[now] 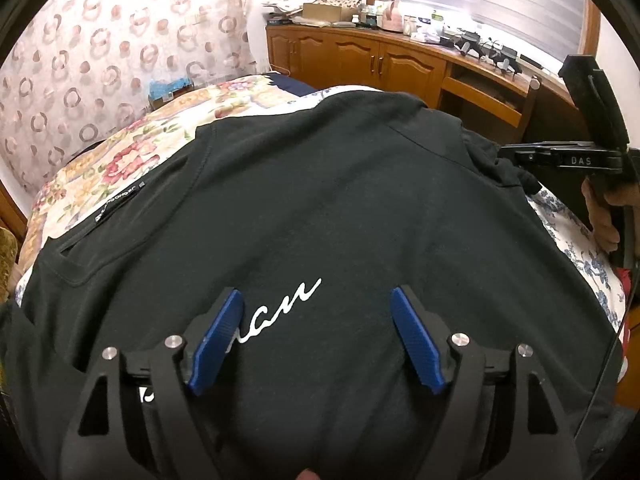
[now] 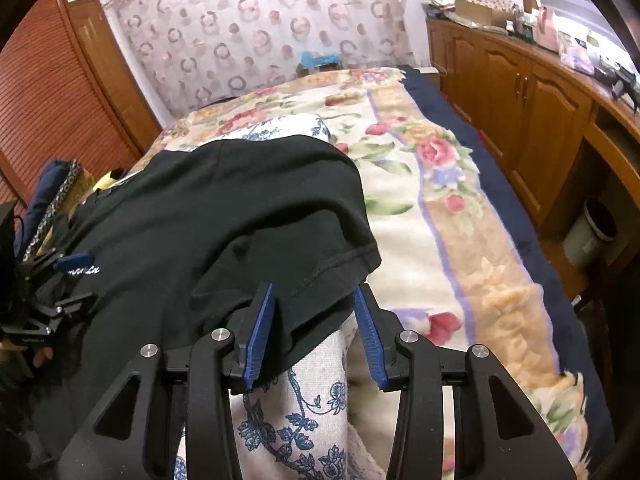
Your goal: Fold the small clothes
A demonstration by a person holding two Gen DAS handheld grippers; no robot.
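Black cotton covers most of what we see: a T-shirt (image 1: 320, 208) spread over a white cloth with blue flowers (image 2: 304, 420), which lies on the floral blanket (image 2: 440, 208) of the bed. Starting at the left, the neck label and collar (image 1: 120, 200) lie toward the left edge of the shirt, flat against the fabric. Next comes our left gripper (image 1: 316, 300), hanging just above the chest with its blue pads spread wide on either side of the white script (image 1: 280, 300); nothing sits between them and they press on nothing. Further right the body of the shirt runs smooth to a bunched sleeve (image 2: 320, 248), and here our right gripper (image 2: 316, 296) stands with the sleeve's hem lying between its pads. The pads stand moderately apart and we see a gap on the right side, so we judge they are not clamped on the cloth. Beyond, the wooden cabinets (image 1: 360, 56) line the far wall.

We judge the shirt is laid out and the first fold is only starting. The next move, as we read it, calls for the right pads to close on the sleeve hem and carry it inward over the chest, while the left gripper either pins the middle or takes the opposite sleeve, keeping the fabric from dragging across the cloth below.
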